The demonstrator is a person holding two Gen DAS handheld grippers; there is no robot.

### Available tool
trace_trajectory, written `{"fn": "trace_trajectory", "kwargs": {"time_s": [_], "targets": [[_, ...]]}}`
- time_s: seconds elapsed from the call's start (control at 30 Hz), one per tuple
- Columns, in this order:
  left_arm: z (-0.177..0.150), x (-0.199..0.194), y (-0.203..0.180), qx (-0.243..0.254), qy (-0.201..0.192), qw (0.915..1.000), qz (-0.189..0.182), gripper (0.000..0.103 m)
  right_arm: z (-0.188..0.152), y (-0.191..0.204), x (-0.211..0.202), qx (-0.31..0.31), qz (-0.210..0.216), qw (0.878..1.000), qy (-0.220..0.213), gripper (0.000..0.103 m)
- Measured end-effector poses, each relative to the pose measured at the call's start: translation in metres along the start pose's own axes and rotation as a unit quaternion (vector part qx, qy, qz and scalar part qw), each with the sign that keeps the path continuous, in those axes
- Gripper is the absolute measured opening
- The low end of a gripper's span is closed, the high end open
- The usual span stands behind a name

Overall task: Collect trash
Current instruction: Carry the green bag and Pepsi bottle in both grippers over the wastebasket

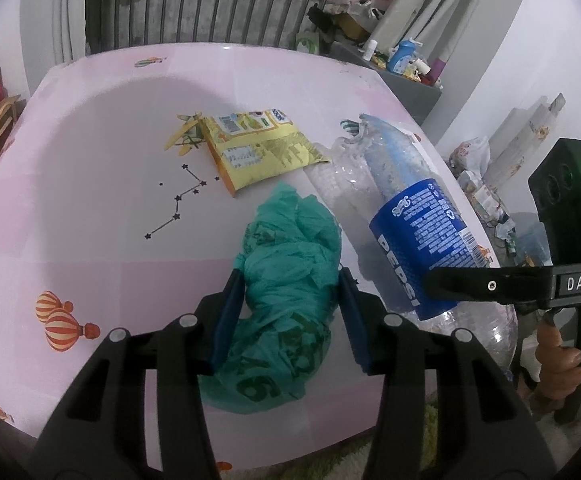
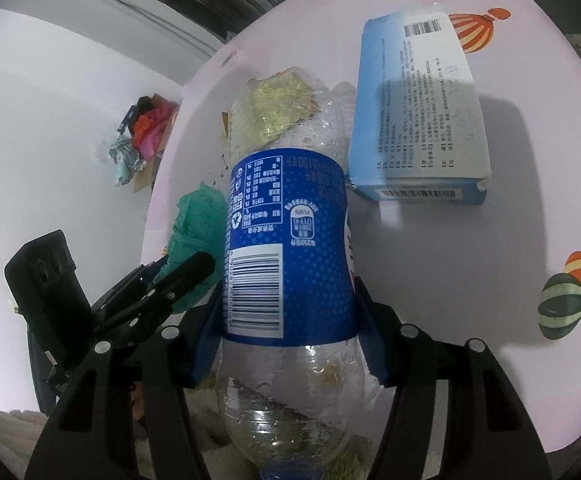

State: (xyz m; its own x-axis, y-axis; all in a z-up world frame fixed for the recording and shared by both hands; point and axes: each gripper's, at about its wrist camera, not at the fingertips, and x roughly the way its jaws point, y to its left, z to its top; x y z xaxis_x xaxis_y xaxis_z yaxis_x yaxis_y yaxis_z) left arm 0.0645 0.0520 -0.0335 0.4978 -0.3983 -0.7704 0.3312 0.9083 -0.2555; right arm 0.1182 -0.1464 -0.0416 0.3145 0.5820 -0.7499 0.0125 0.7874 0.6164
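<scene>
Here the left gripper (image 1: 286,304) jaws clamp a green bag (image 1: 286,280); right gripper (image 2: 288,316) jaws clamp the bottle (image 2: 286,240), cap cut off.

In your right wrist view the Pepsi bottle (image 2: 290,240) runs off the bottom edge, so its cap end is cut away, and its body hides most of the yellow wrapper (image 2: 280,100) and much of the green plastic bag (image 2: 194,220) behind it. The small print on the blue carton (image 2: 422,108) is too fine to read. In your left wrist view the bag's (image 1: 290,280) lower folds sit behind the left gripper's (image 1: 288,318) frame, your right hand (image 1: 562,356) is cut by the frame's edge, and the clutter on the far shelf (image 1: 406,62) is too small to identify.
</scene>
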Motion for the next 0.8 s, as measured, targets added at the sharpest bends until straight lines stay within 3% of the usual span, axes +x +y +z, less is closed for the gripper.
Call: {"fn": "trace_trajectory", "kwargs": {"time_s": [0.8], "targets": [[0.002,-0.029,-0.036,0.054,-0.028,0.998,0.017,0.044,-0.016,-0.02,-0.045,-0.004,0.031,0.998,-0.047,0.058]]}}
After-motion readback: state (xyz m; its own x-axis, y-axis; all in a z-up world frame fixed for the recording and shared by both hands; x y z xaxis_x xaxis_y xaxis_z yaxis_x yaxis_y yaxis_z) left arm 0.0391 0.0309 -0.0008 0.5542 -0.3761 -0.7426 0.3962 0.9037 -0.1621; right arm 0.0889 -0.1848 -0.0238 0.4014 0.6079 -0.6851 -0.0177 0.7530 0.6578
